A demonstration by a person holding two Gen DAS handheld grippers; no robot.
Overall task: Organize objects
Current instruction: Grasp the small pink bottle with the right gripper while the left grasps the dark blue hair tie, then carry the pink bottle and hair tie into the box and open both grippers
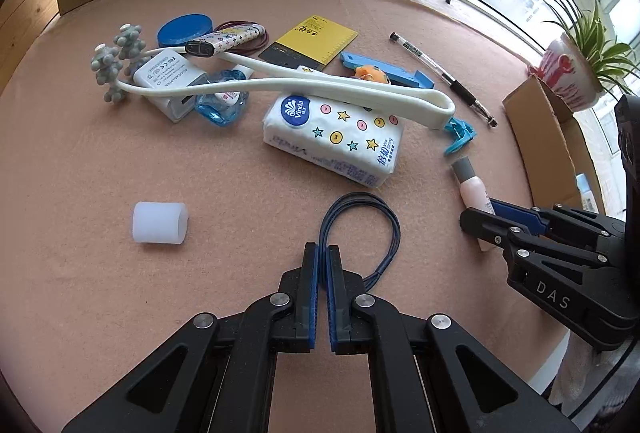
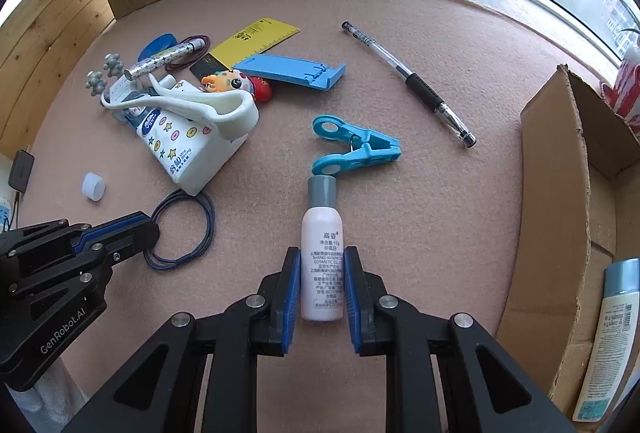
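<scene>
My left gripper is shut on a dark blue elastic band that lies on the pink table cloth; it also shows in the right wrist view. My right gripper has its jaws around a small pink bottle with a grey cap, pads against its sides; the bottle lies flat on the cloth and also shows in the left wrist view. An open cardboard box stands to the right with a white lotion bottle in it.
A pile sits at the back left: tissue pack, white roller massager, charger, blue lid, yellow ruler. Blue clothes peg, blue phone stand, pen, white roll. A potted plant stands at the right.
</scene>
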